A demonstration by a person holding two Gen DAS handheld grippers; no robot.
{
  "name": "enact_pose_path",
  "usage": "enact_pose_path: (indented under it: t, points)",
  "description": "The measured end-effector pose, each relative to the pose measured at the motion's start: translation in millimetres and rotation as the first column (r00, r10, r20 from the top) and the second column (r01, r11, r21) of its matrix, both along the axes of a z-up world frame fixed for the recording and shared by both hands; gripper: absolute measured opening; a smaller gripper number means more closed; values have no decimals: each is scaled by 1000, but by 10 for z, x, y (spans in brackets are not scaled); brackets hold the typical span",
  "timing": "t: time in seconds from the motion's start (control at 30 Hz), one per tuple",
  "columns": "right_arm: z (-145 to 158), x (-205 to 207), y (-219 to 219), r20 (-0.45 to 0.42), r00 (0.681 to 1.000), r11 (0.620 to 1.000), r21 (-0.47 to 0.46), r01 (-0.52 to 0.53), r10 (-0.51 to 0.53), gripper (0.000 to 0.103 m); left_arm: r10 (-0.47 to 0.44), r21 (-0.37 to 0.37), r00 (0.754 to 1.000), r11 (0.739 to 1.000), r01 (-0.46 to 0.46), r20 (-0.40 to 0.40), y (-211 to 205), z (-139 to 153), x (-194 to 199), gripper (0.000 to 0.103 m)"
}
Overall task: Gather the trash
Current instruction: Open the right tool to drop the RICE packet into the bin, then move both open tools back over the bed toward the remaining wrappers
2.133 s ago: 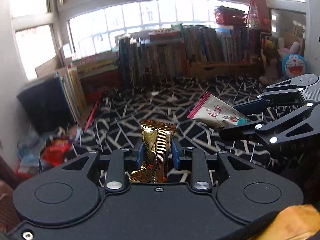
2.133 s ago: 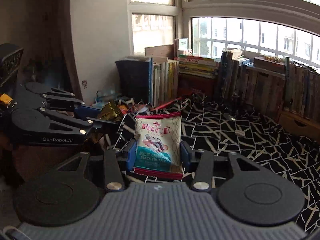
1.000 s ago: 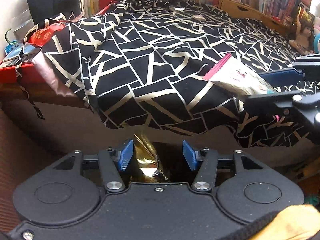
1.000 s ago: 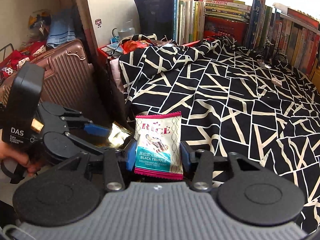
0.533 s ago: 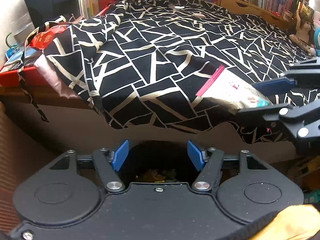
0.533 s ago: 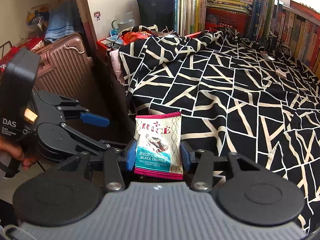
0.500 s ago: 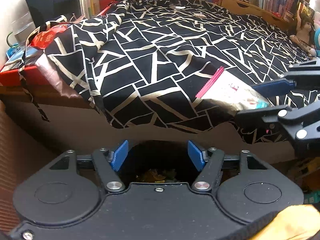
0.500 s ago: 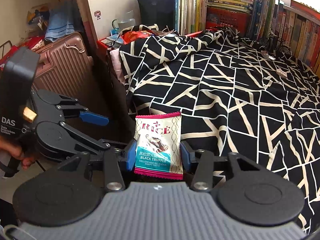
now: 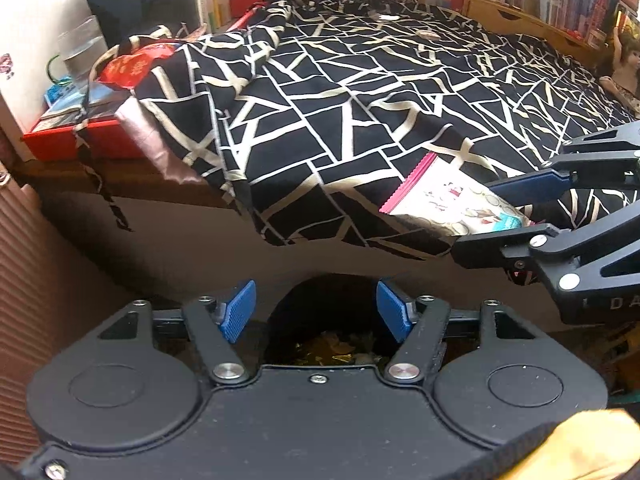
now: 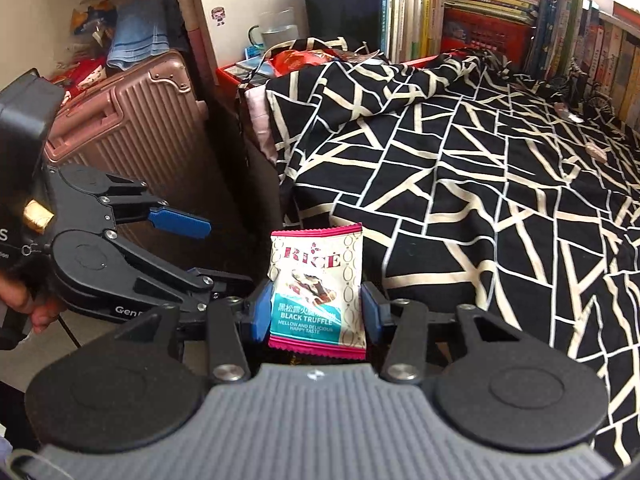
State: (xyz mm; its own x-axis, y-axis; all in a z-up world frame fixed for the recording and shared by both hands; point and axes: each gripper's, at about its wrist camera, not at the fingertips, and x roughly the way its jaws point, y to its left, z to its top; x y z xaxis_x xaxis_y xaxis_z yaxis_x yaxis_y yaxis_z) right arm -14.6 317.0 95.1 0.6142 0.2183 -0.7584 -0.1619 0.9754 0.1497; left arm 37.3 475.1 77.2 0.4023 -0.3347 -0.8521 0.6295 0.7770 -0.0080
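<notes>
My left gripper point(image 9: 317, 310) is open with nothing between its blue pads point(image 9: 240, 310). It hangs over a dark bin point(image 9: 320, 300) beside the bed, and gold wrappers point(image 9: 328, 350) lie inside. My right gripper point(image 10: 316, 312) is shut on a white, pink-edged rice snack packet point(image 10: 316, 280) held upright. In the left wrist view that packet point(image 9: 452, 204) sticks out of the right gripper point(image 9: 480, 216) at the right, over the bed's edge. The right wrist view shows the left gripper point(image 10: 228, 252) open at the left.
A bed with a black-and-cream patterned cover point(image 9: 360, 100) fills the middle. A pink suitcase point(image 10: 132, 120) stands to its left and a red tray point(image 9: 80, 132) of clutter sits at its corner. Books point(image 10: 480, 8) line the back. A person's hand point(image 10: 24, 304) holds the left gripper.
The gold wrapper has left my left gripper and dropped into the bin, and that gripper's jaws have spread wider. The right gripper still holds the rice packet, almost unmoved.
</notes>
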Motion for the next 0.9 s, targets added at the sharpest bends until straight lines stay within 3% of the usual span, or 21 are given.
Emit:
enact_pose_path:
  t: [0.17,0.33,0.63,0.77,0.9]
  points:
    - [-39,65,63,0,1000,1000,-25,-13,13,61,39,2,999,999,-39,-5,129,6,0,65]
    - [-45,112,108,15,1000,998,-53,-20,21,87,63,20,998,998,-62,-10,245,-11,-16,65]
    - [-43,140,121,20,1000,997,-75,-15,16,96,79,22,997,997,-79,-10,279,10,9,67]
    - [38,121,78,47,999,997,-81,-2,6,103,92,-27,996,995,-92,-9,252,137,40,78]
    - [212,108,-24,95,995,995,-90,45,-36,103,75,-65,997,995,-74,25,181,359,99,79]
